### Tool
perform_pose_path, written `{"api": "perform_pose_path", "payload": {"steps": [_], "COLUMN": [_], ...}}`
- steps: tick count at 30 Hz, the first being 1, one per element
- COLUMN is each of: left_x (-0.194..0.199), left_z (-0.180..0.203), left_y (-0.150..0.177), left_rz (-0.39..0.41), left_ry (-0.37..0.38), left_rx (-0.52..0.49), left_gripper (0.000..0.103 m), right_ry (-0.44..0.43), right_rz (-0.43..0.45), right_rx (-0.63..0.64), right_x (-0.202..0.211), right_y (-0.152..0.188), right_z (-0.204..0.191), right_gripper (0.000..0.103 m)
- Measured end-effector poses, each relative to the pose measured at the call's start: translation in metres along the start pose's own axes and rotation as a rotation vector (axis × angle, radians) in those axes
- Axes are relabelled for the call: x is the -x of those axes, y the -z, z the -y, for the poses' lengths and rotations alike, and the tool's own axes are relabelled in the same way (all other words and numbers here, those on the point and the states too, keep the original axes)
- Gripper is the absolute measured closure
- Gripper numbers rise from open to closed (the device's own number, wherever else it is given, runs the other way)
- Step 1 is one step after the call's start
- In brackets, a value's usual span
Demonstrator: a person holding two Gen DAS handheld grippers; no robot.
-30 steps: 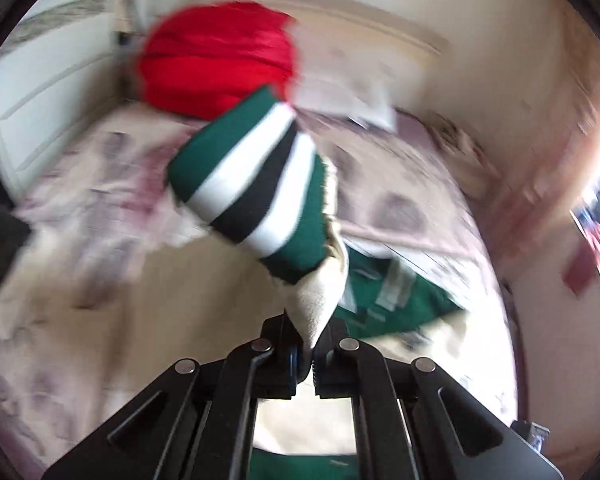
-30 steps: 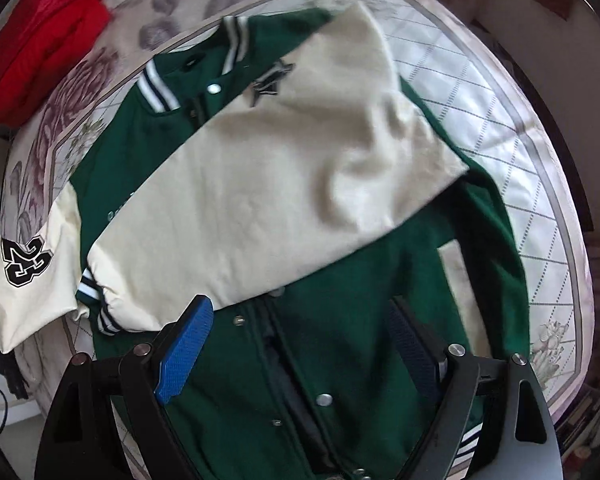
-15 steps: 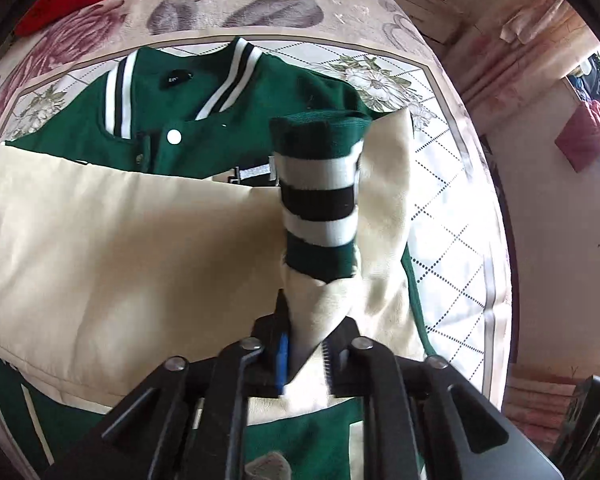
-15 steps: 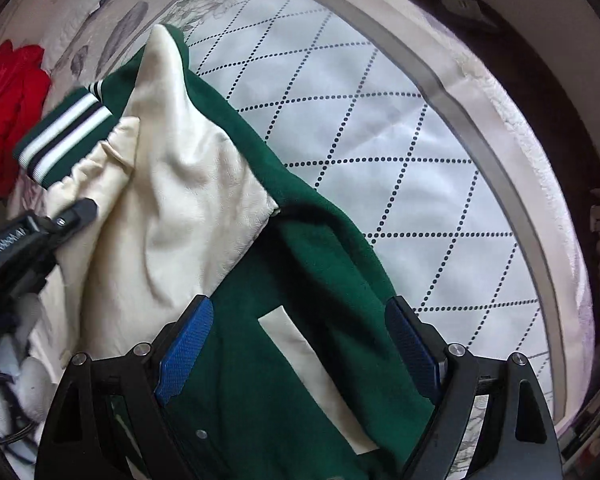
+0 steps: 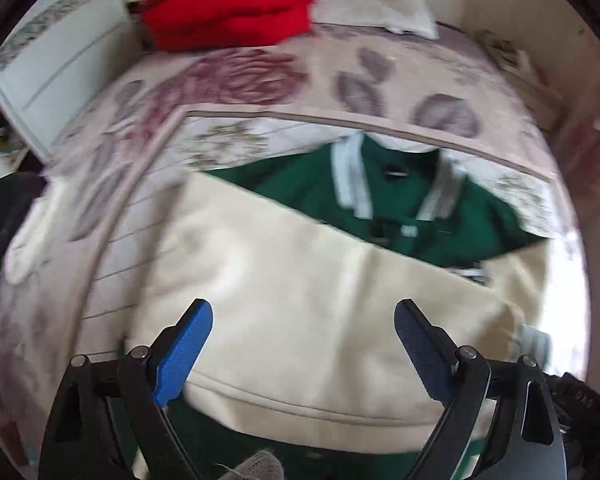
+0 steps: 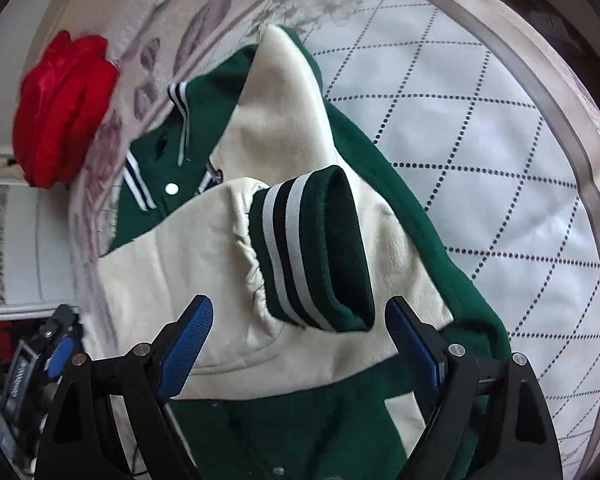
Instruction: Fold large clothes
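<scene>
Green varsity jacket [image 5: 400,196] with cream leather sleeves lies flat on the quilted floral bedspread [image 5: 240,80], its striped collar toward the head of the bed. In the left wrist view, one cream sleeve [image 5: 300,304] is folded across the jacket's chest, and the left tongs [image 5: 303,336] hover over it with both blue pads spread wide, gripping nothing. A folded red garment [image 5: 232,4] sits at the bed's far edge.

In the right wrist view, the sleeve's green cuff with black and white stripes [image 6: 316,248] rests on the opposite cream sleeve [image 6: 284,116]. The right tongs [image 6: 299,332] stand open just short of that cuff, holding nothing.
</scene>
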State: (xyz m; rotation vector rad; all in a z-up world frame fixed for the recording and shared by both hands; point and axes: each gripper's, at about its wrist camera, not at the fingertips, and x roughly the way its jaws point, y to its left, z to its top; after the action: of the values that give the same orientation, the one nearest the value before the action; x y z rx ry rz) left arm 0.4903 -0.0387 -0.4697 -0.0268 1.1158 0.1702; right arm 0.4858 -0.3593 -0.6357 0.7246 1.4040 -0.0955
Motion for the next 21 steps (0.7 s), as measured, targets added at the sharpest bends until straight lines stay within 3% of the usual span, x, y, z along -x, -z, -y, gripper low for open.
{"api": "perform_pose_path", "payload": {"steps": [1,3,4,5,6,8,11,12,13,14,16,18,21], "left_x": [-0.009,-0.029,-0.037,-0.043,-0.048,-0.053,-0.048,-0.046,-0.048,-0.050,-0.059,-0.063,-0.046], "left_z": [-0.012,-0.036,-0.044,-0.051,-0.056,-0.062,-0.064,-0.062,-0.056,-0.053,-0.044,-0.039,-0.033], "left_y": [0.002,0.011,0.018,0.025,0.029,0.034,0.034,0.033,0.029,0.028,0.031,0.035,0.051], "left_rz": [-0.015,-0.047,-0.071,-0.089,-0.103,-0.119,-0.121,-0.117,-0.116,-0.120,-0.150,-0.176,-0.184], "left_ry": [-0.052,-0.103,-0.131,-0.159,-0.170,-0.185,-0.164,-0.168,-0.166,-0.161,-0.150,-0.130,-0.090], "left_rx": [0.014,0.037,0.050,0.061,0.069,0.081,0.086,0.076,0.067,0.054,0.031,0.021,-0.013], "left_gripper": [0.010,0.010,0.010,0.010,0.010,0.010,0.010,0.010,0.010,0.010,0.010,0.010,0.010], "right_ry": [0.048,0.088,0.097,0.093,0.101,0.149,0.230,0.252,0.259,0.242,0.154,0.106,0.113], "right_rz": [-0.032,-0.045,-0.027,0.003,0.022,0.110,0.274,0.279,0.243,0.144,-0.004,-0.009,0.005], "right_rx": [0.004,0.021,0.023,0.042,0.066,0.101,0.131,0.131,0.130,0.118,0.029,-0.001,0.073], "right_x": [-0.013,-0.028,-0.027,-0.022,-0.018,0.002,0.036,0.037,0.030,0.013,-0.006,0.003,0.030], "right_y": [-0.001,-0.001,0.002,0.006,0.012,0.023,0.023,0.018,0.010,-0.003,-0.020,-0.014,0.019], "right_z": [-0.002,-0.013,-0.018,-0.027,-0.034,-0.047,-0.053,-0.051,-0.047,-0.040,-0.019,-0.009,-0.014], "right_gripper": [0.014,0.037,0.040,0.058,0.070,0.077,0.079,0.079,0.079,0.074,0.065,0.055,0.052]}}
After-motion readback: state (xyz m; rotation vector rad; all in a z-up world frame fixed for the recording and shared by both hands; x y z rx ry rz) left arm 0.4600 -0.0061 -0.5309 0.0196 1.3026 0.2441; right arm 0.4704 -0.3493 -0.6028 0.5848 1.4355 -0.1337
